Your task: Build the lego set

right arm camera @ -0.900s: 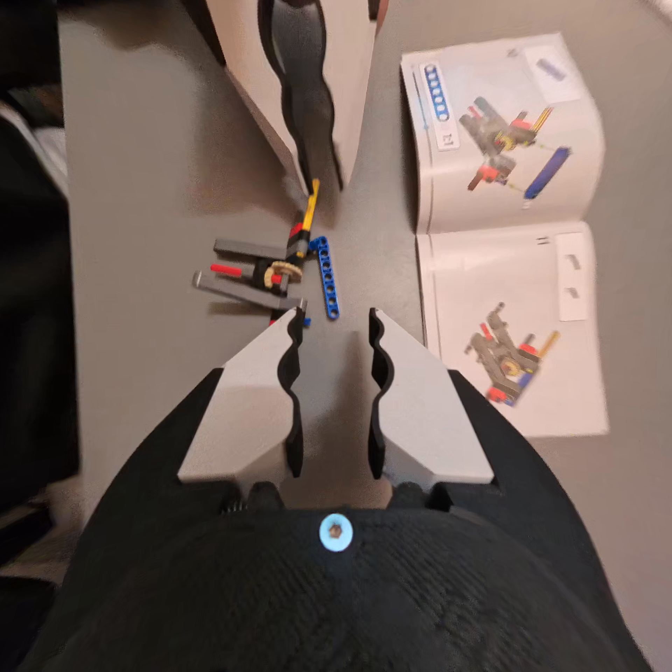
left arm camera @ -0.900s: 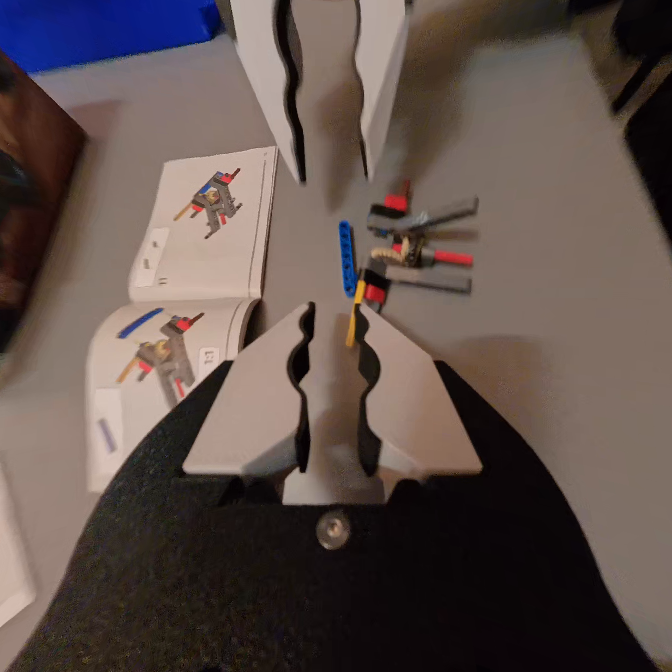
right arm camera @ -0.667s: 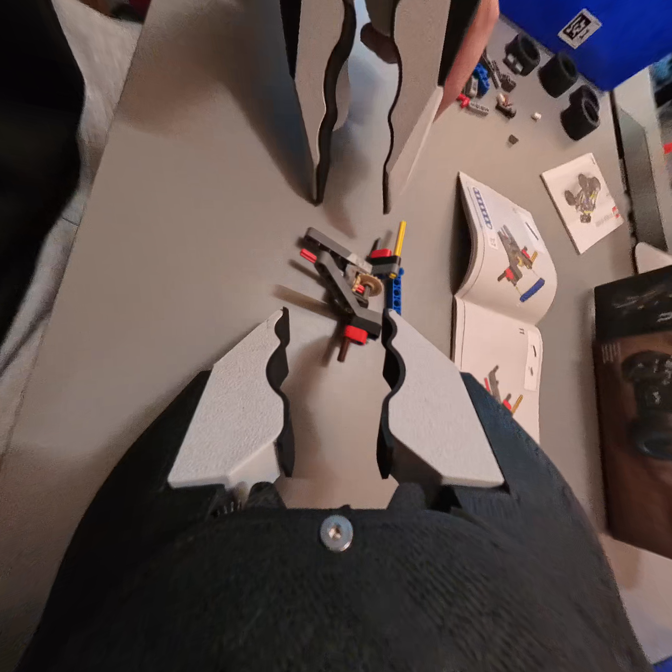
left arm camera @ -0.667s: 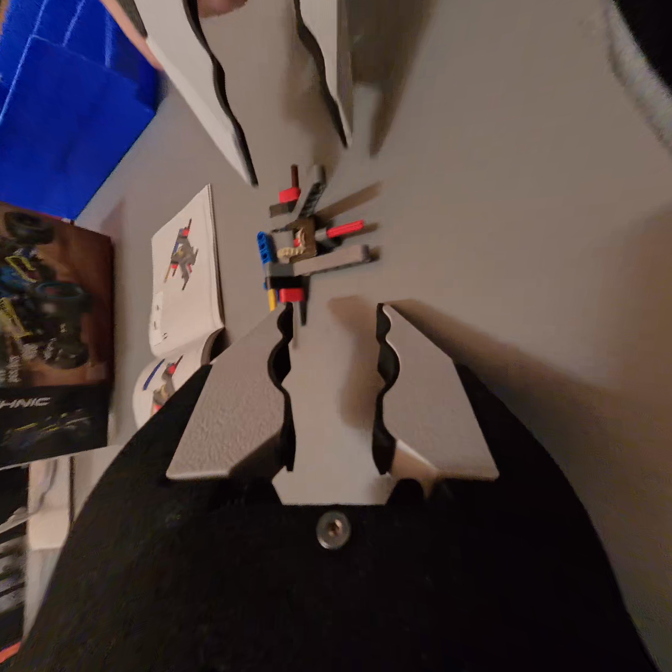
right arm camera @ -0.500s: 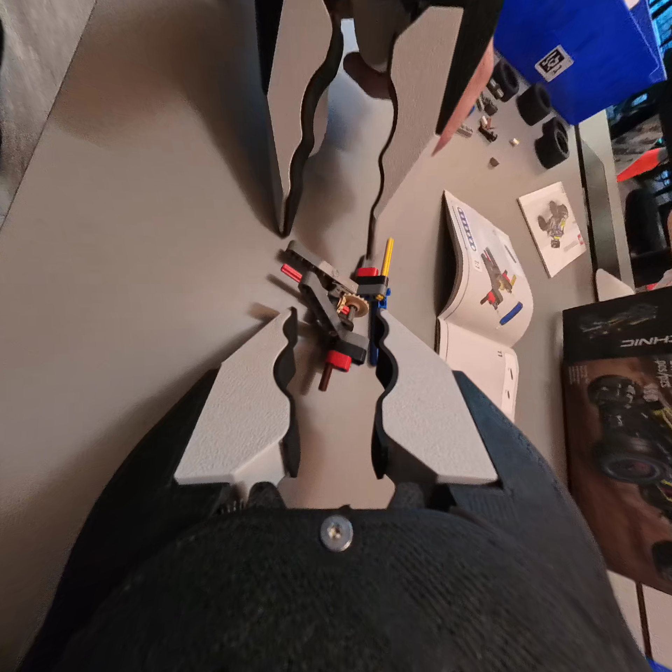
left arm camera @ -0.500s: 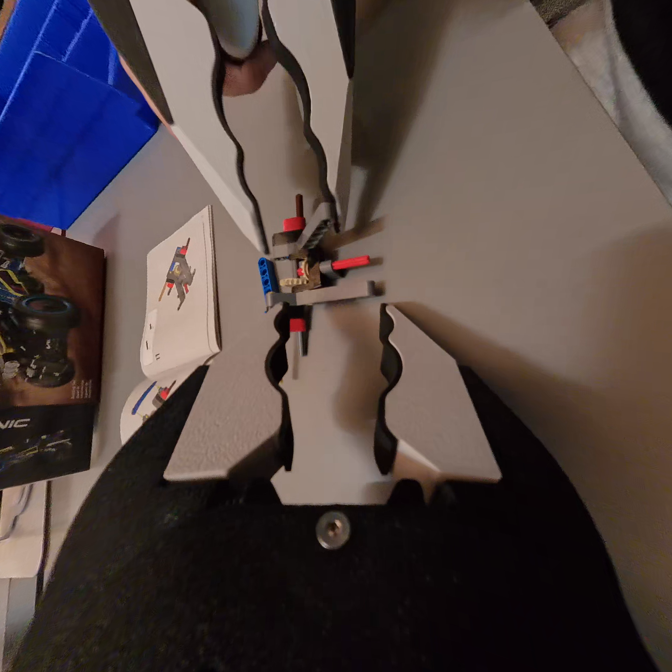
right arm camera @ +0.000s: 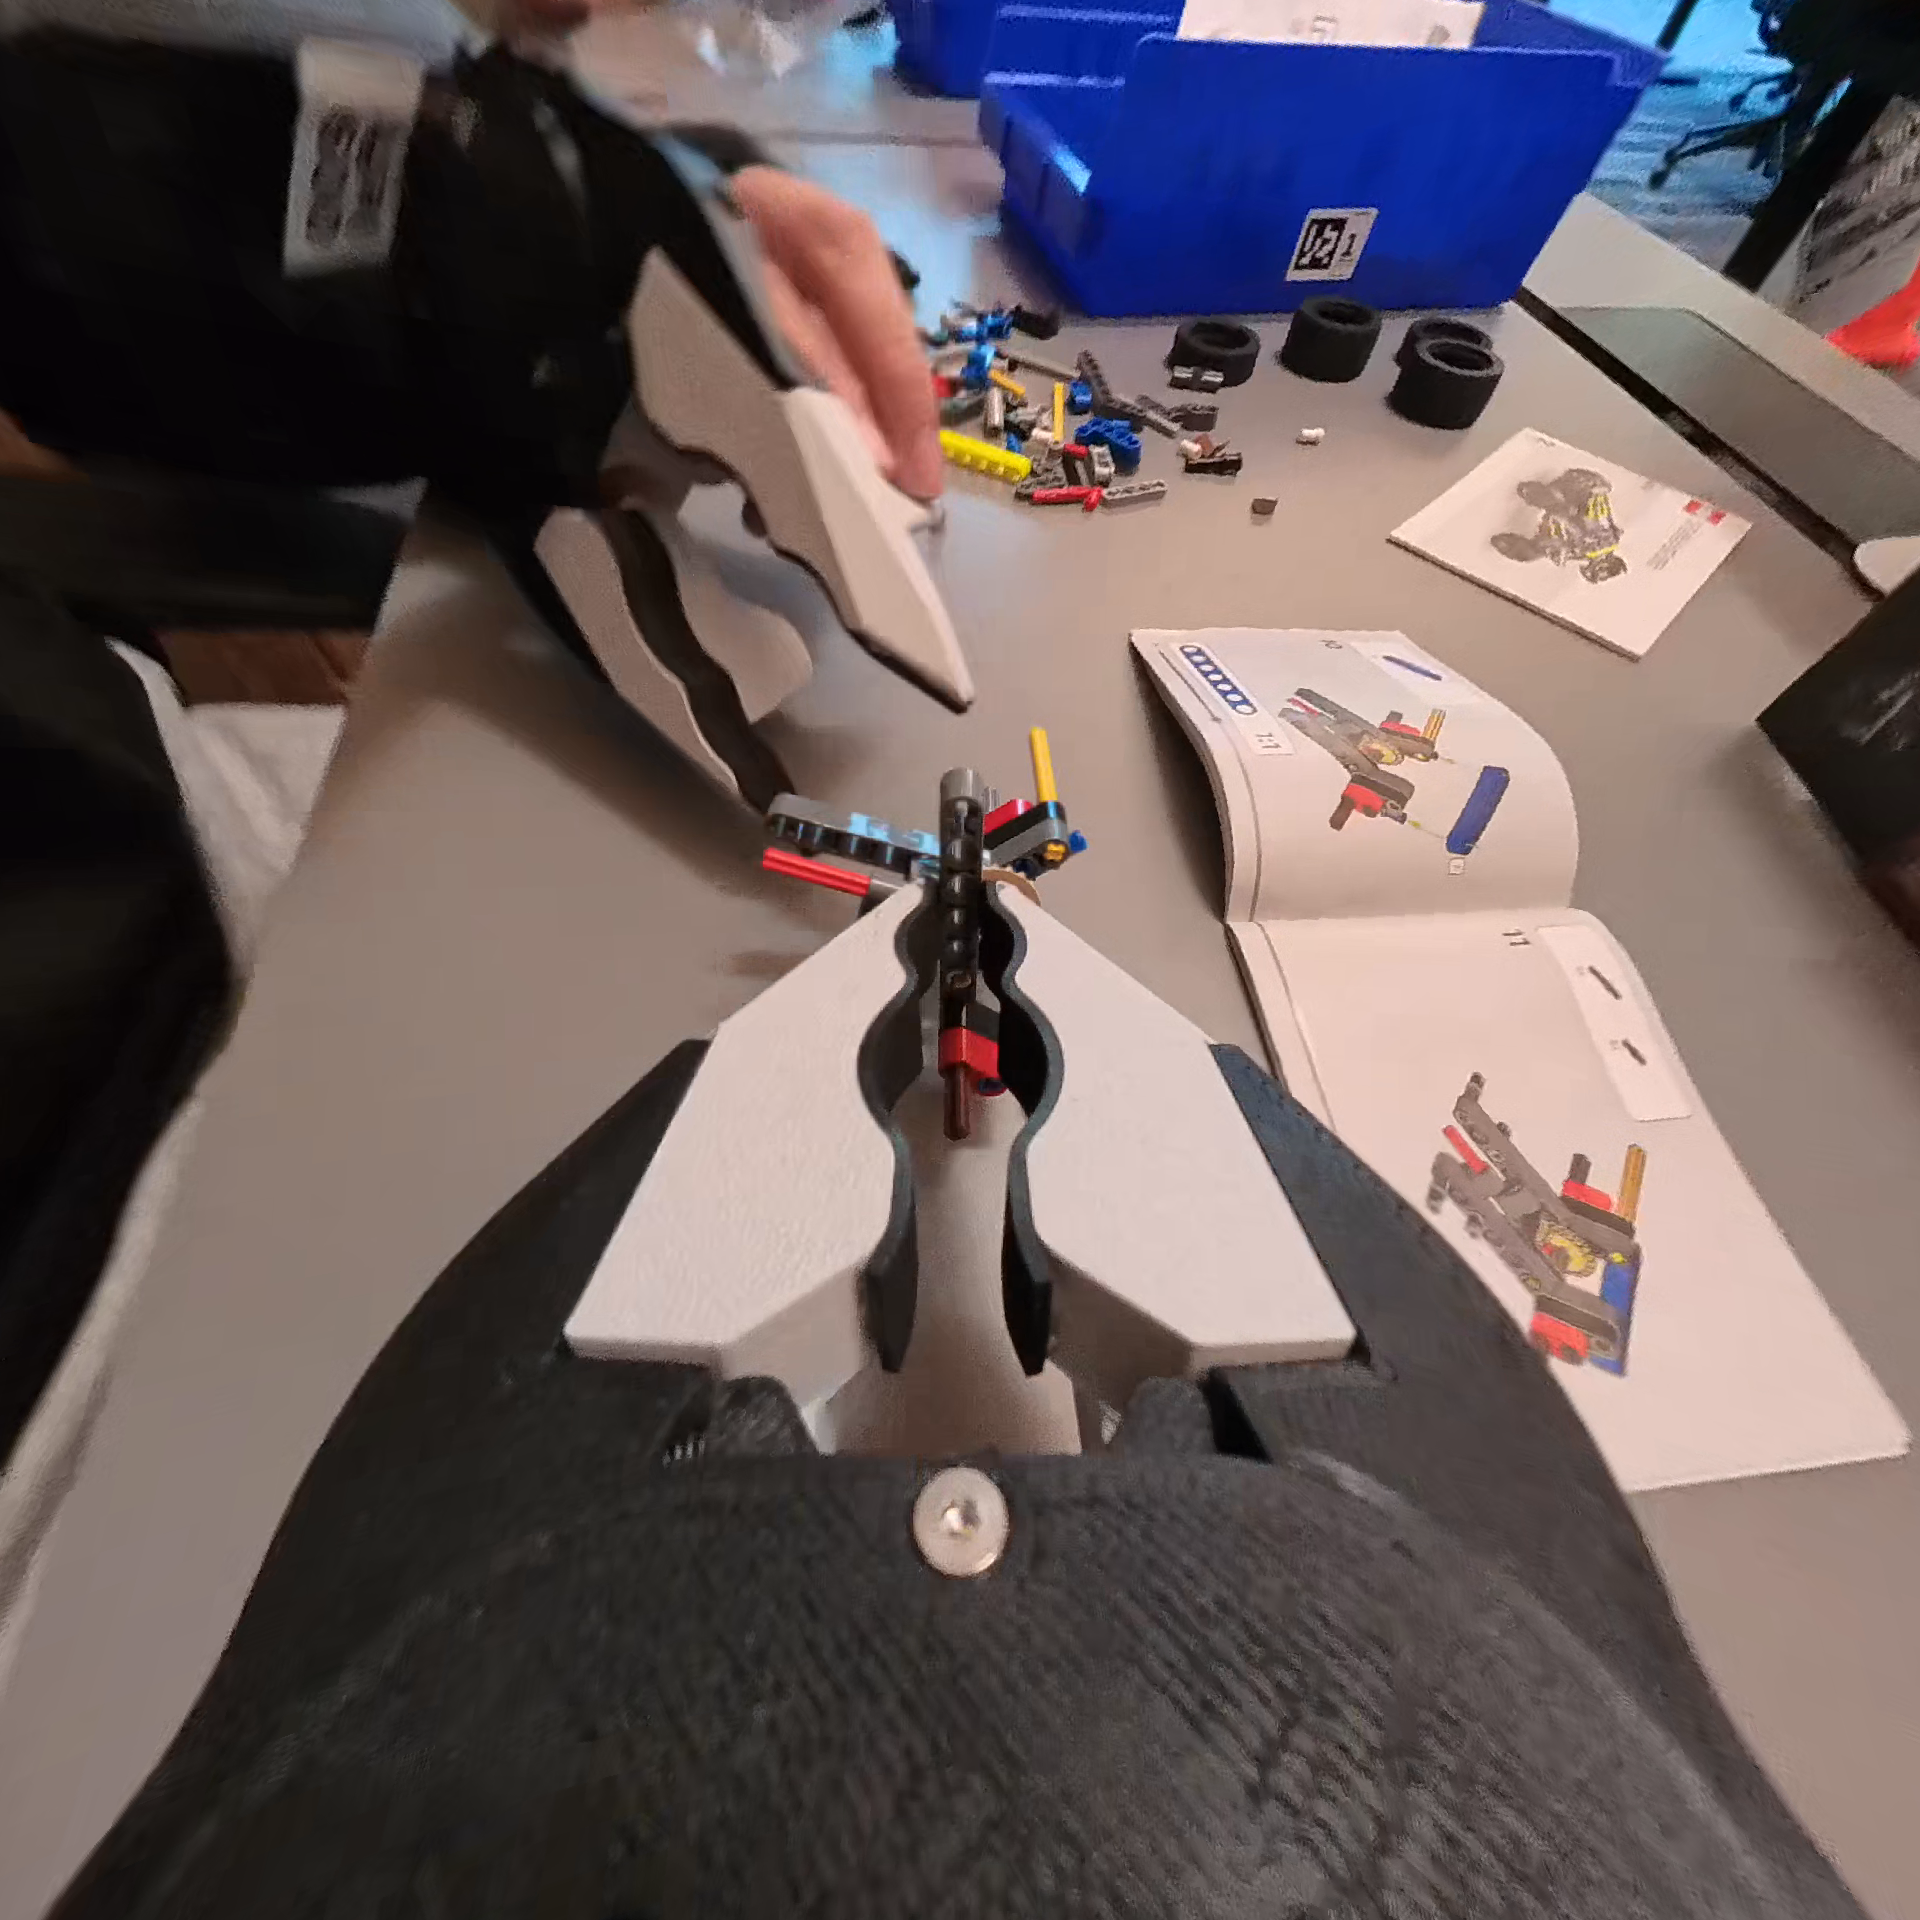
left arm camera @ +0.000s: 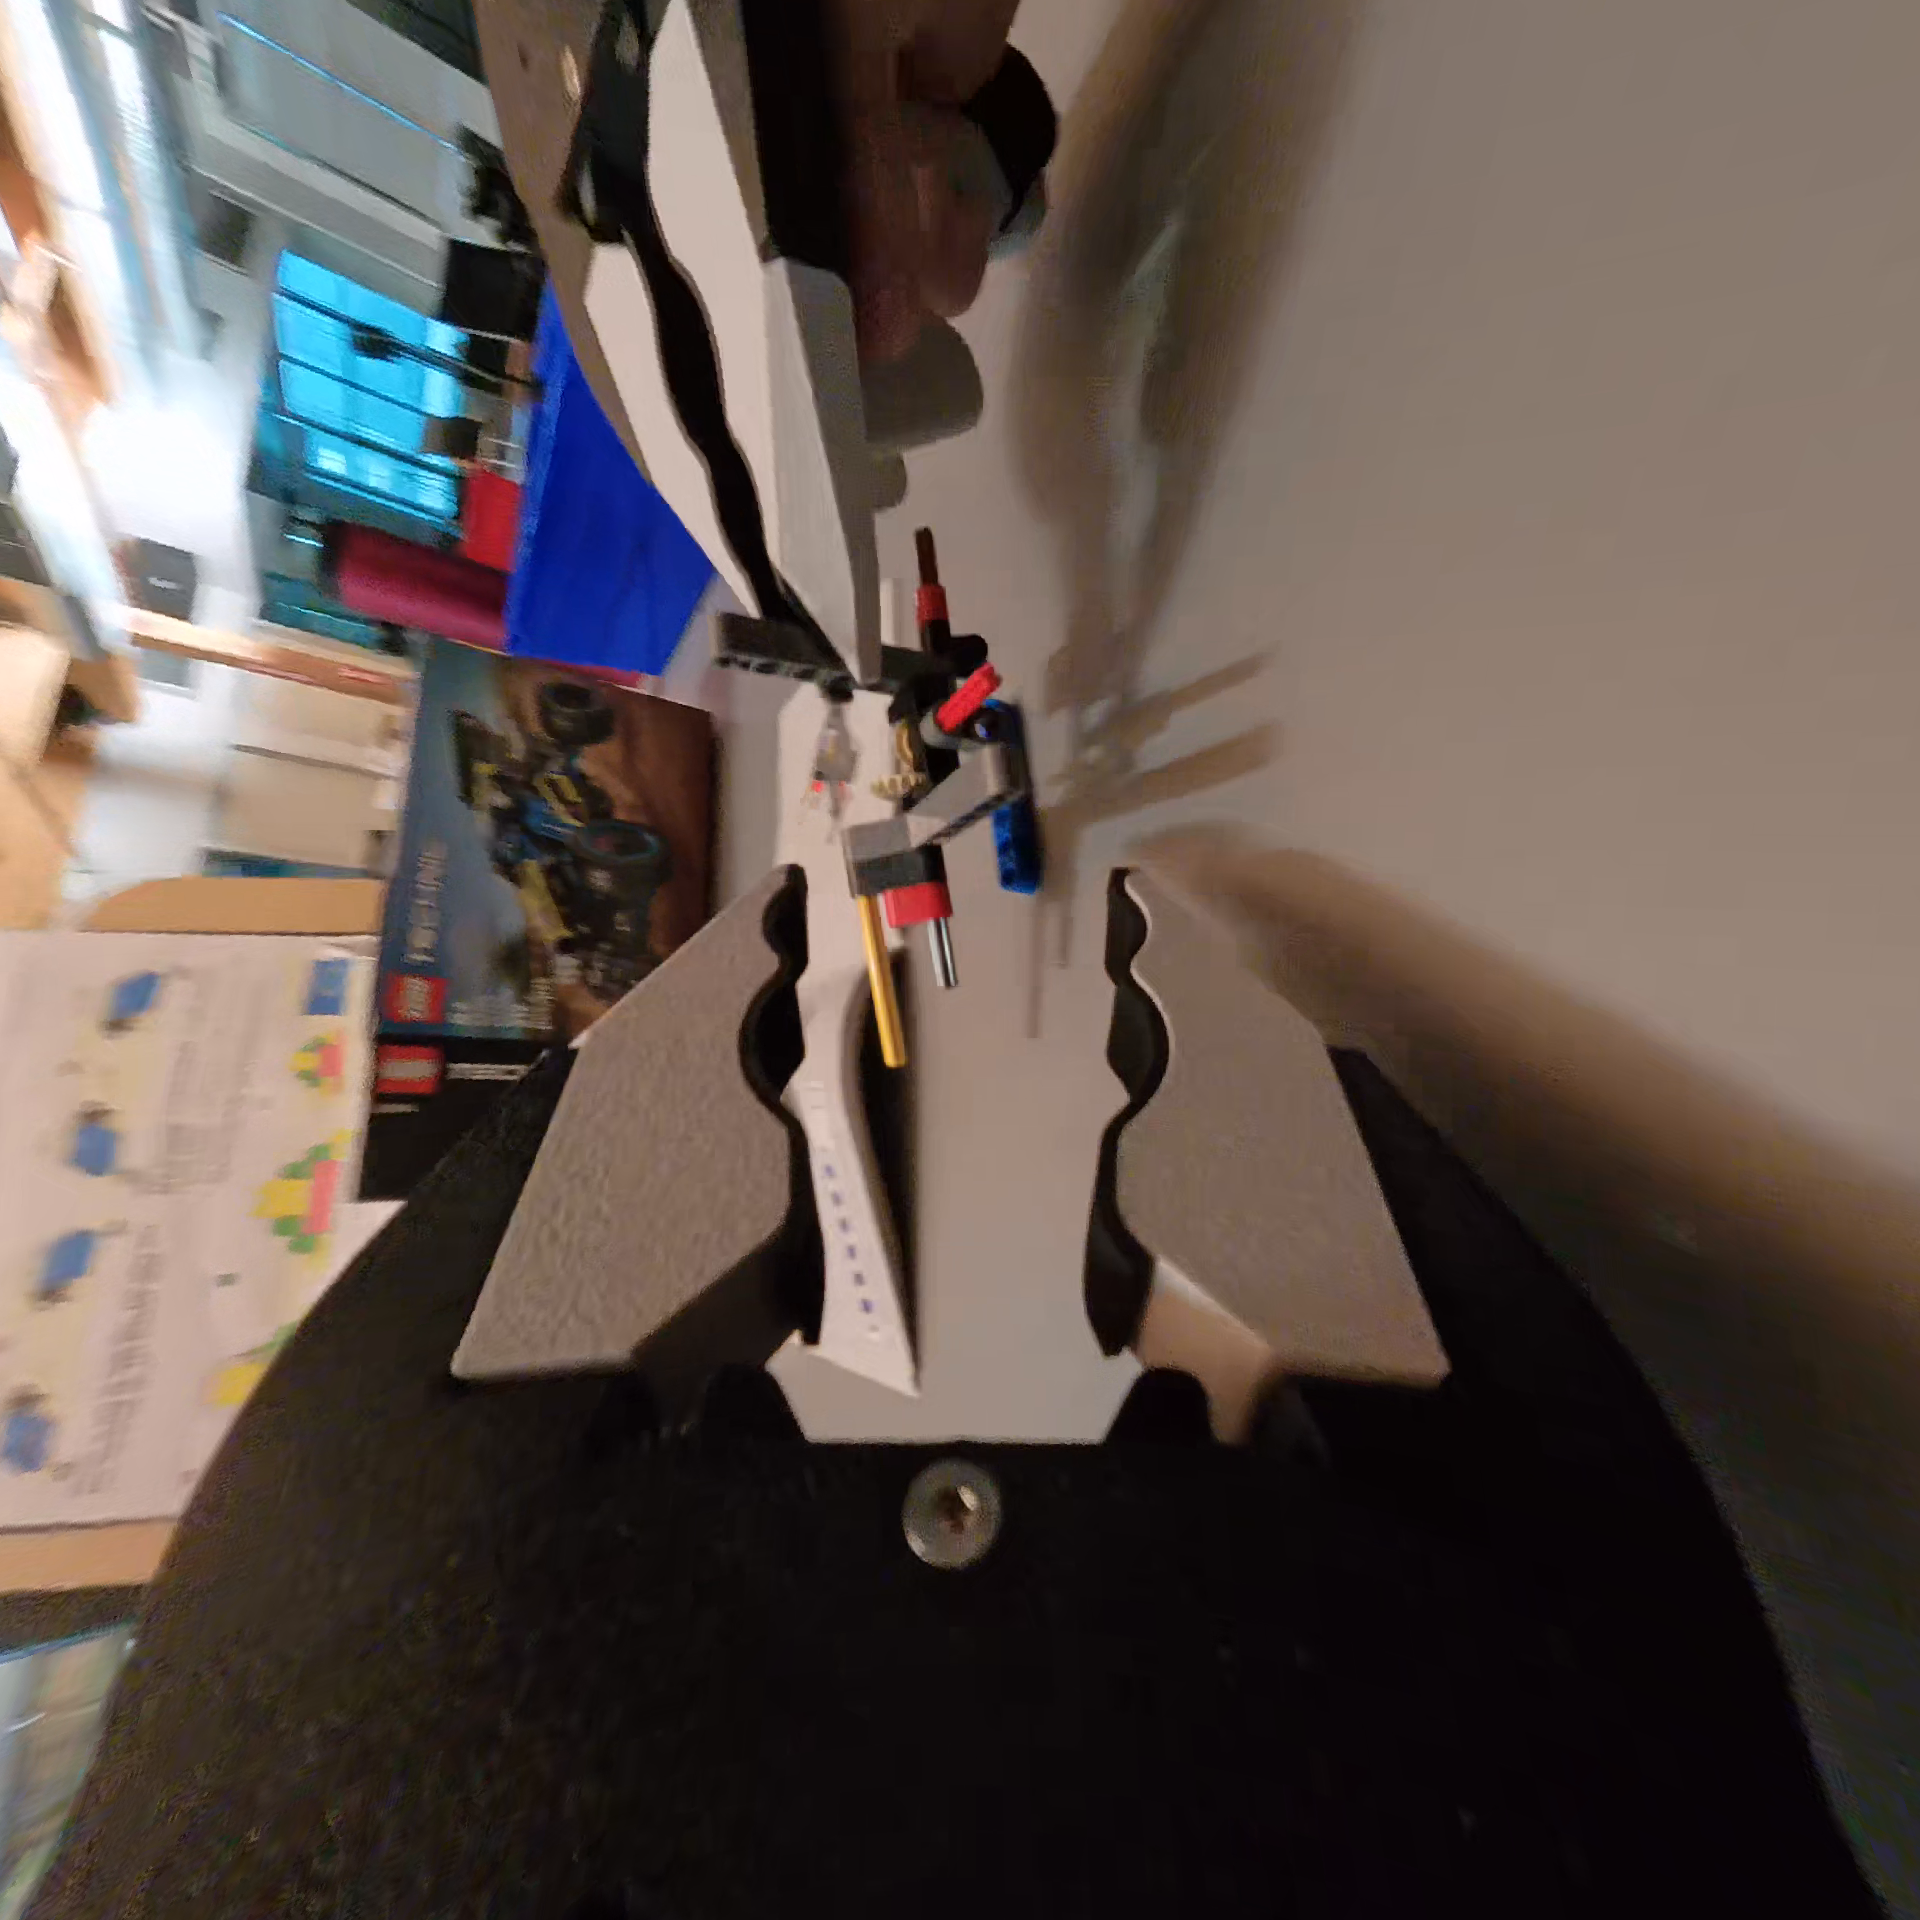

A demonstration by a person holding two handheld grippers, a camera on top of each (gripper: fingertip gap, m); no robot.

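Note:
A small lego assembly (right arm camera: 961,831) of grey beams, red axles and a yellow axle is over the grey table (right arm camera: 520,1039). My right gripper (right arm camera: 961,920) is shut on one of its grey beams and holds it slightly off the table. A blue beam (left arm camera: 1013,831) lies against the assembly; I cannot tell if it is joined. My left gripper (left arm camera: 954,883) is open, its tips just short of the assembly (left arm camera: 925,800). It shows in the right wrist view (right arm camera: 868,748), open, up and left of the assembly. The right gripper (left arm camera: 847,644) shows at the top of the left wrist view.
An open instruction booklet (right arm camera: 1403,831) lies to the right of the assembly, with a small leaflet (right arm camera: 1569,540) behind it. A pile of loose pieces (right arm camera: 1049,426), several black tyres (right arm camera: 1340,338) and a blue bin (right arm camera: 1299,156) are at the back. The set's box (left arm camera: 551,852) stands beside the booklet. The grippers' ends are close to 5 centimeters from one another.
My right gripper has closed on the assembly's grey beam and tipped it up. Both grippers have swung low and come closer. The left gripper has stayed open.

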